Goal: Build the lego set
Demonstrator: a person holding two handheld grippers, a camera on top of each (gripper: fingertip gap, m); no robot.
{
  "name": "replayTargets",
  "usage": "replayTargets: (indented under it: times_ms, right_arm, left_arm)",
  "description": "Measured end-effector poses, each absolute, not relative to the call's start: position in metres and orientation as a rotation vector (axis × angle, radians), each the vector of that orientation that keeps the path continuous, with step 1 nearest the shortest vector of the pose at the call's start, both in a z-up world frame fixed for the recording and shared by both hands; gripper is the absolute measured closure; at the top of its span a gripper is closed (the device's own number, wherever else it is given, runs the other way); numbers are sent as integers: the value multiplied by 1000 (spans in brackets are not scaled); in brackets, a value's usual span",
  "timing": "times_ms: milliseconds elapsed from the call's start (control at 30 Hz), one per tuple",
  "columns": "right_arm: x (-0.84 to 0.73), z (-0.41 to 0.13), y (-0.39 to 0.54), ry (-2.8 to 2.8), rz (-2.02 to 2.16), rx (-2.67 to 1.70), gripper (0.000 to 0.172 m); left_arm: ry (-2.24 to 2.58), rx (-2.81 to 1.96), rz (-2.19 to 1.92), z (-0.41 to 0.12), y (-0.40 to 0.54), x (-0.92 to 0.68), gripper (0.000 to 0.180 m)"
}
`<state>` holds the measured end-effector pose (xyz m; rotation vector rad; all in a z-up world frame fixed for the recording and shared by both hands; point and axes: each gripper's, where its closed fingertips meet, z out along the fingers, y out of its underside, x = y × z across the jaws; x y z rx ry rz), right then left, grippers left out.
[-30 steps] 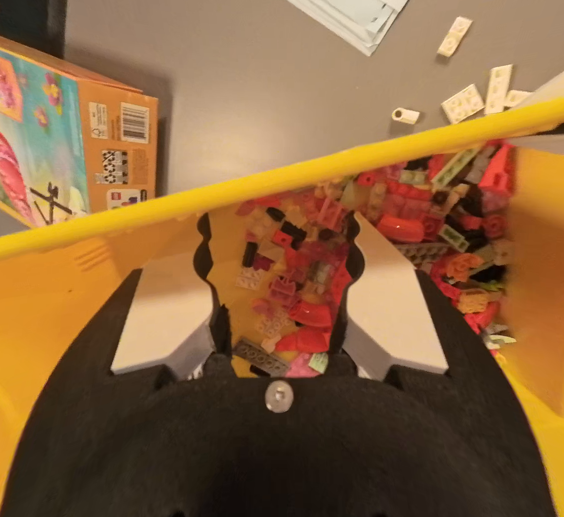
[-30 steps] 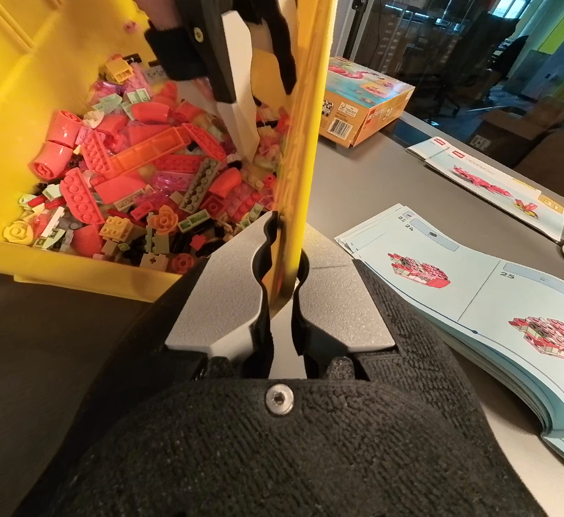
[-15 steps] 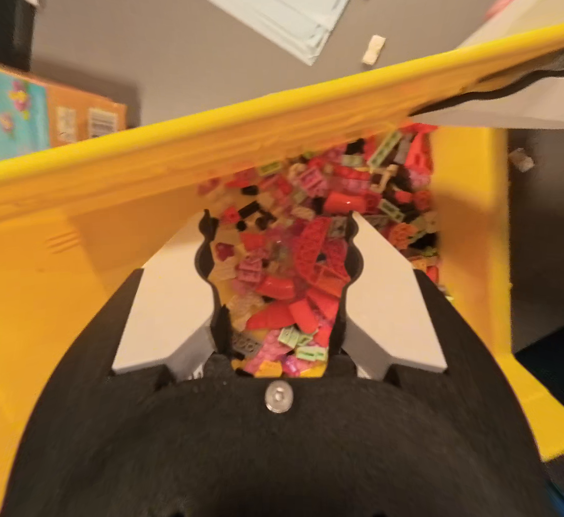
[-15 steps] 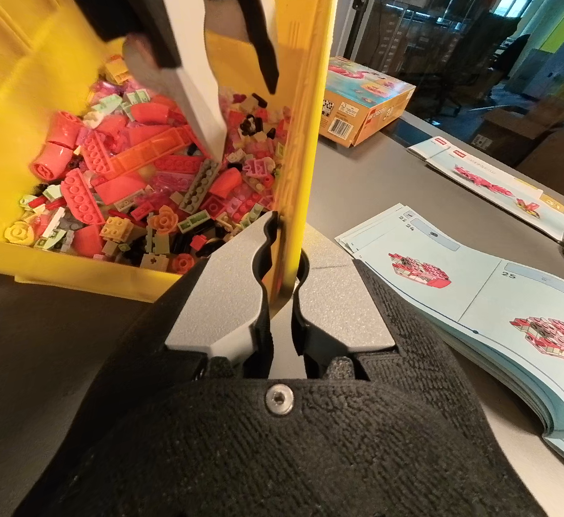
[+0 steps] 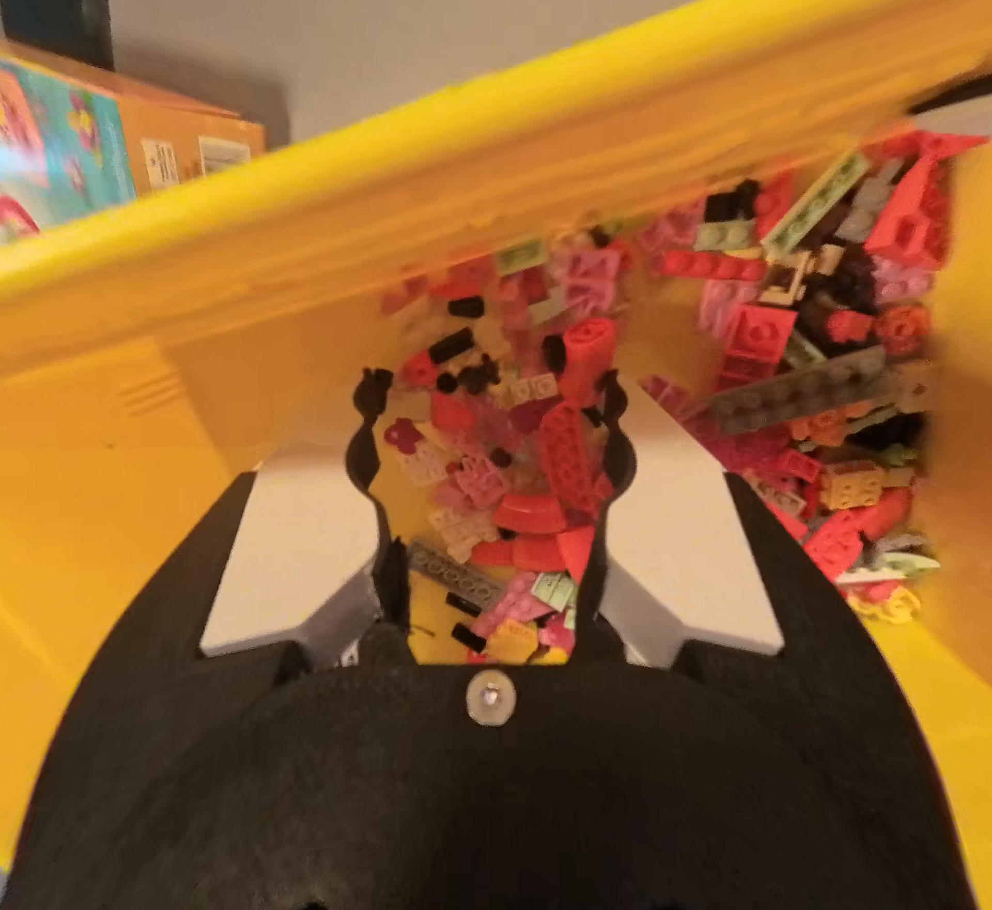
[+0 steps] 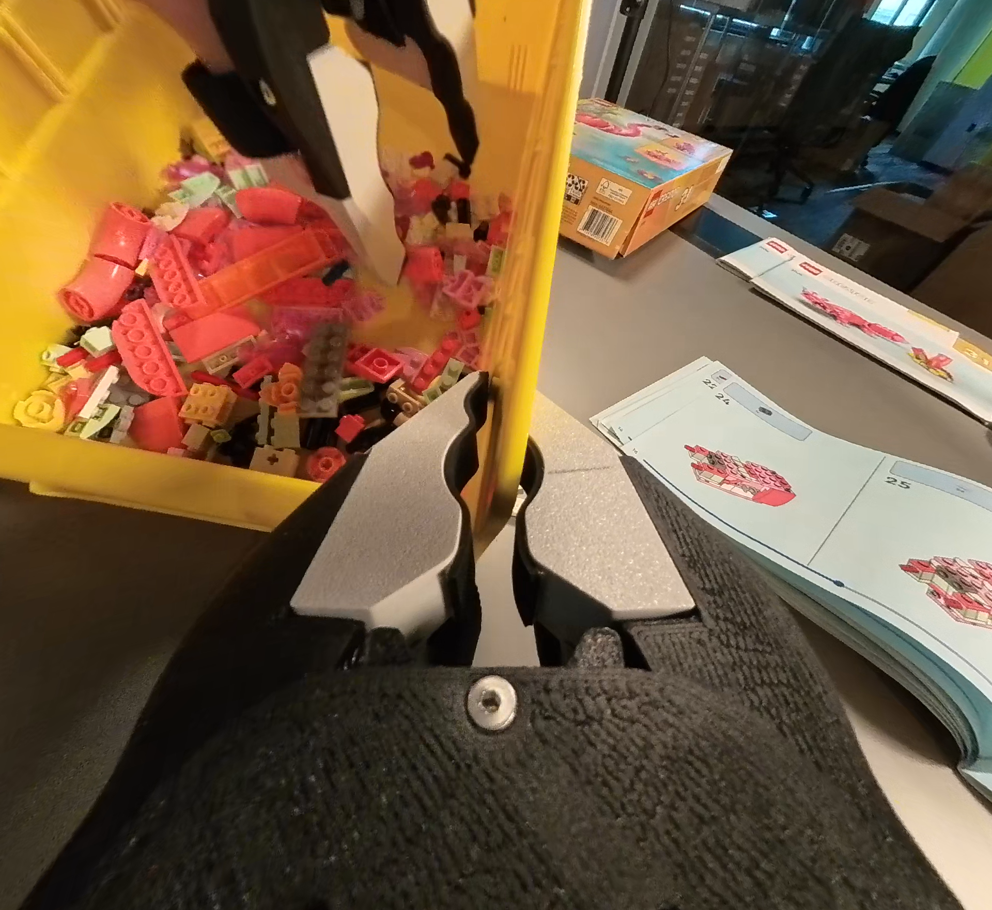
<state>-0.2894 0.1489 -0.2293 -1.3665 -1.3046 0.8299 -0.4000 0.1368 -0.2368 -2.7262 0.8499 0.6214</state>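
Observation:
A yellow plastic bin [image 6: 531, 186] holds a heap of small red, pink, black and pale toy bricks [image 6: 225, 326]. My right gripper [image 6: 504, 401] is shut on the bin's side wall, one finger inside and one outside. My left gripper [image 5: 491, 390] is open and reaches down into the bin, its fingertips just above the bricks [image 5: 510, 460]. A red cylindrical piece [image 5: 585, 352] lies by its right fingertip, and nothing is gripped. The left gripper also shows in the right wrist view [image 6: 429, 218], held by a hand, with one fingertip down among the bricks.
An orange and teal cardboard box [image 6: 639, 186] lies on the grey table [image 6: 617, 320] beyond the bin. An open instruction booklet [image 6: 805, 497] lies right of my right gripper. A second booklet [image 6: 859, 310] lies farther back.
My left gripper has swept across and gone deeper into the bin, staying open, and bricks have shifted around it. My right gripper has kept its hold on the bin wall without moving.

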Motion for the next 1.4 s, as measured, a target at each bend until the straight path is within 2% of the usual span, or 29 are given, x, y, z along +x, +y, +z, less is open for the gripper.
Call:
replayTargets:
  times_ms: [133, 300, 600, 733, 800, 933, 1000, 1067, 1167, 1267, 1400]
  right_arm:
    - [-289, -229, 149, -1305, 830, -1367, 169]
    - [-290, -229, 149, -1305, 829, -1366, 169]
    - [-290, -229, 149, -1304, 827, -1366, 169]
    - [-290, -229, 149, -1304, 828, -1366, 169]
    - [-290, -229, 148, -1304, 828, -1366, 169]
    - [-290, -229, 148, -1304, 828, -1366, 169]
    - [-290, -229, 148, -1304, 828, -1366, 169]
    - [-290, -229, 148, -1304, 828, -1366, 169]
    - [-290, -229, 148, -1305, 828, -1366, 169]
    - [-290, -229, 148, -1305, 828, -1366, 169]
    - [-290, -229, 148, -1304, 831, -1369, 169]
  left_arm:
    - [761, -2757, 629, -228, 131, -421, 95]
    - [704, -2733, 772, -205, 126, -453, 105]
    - [689, -2758, 485, -192, 106, -423, 112]
    - [776, -2806, 487, -197, 95, -418, 131]
    - [809, -2834, 334, -204, 89, -400, 146]
    - [873, -2848, -83, -223, 78, -347, 161]
    - [941, -2874, -91, -236, 71, -336, 168]
    - [1066, -2874, 67, -250, 69, -341, 172]
    - [1157, -2847, 239, -259, 73, -350, 168]
    - [1149, -2848, 183, -259, 75, -347, 162]
    - [1379, -2799, 116, -260, 62, -341, 135]
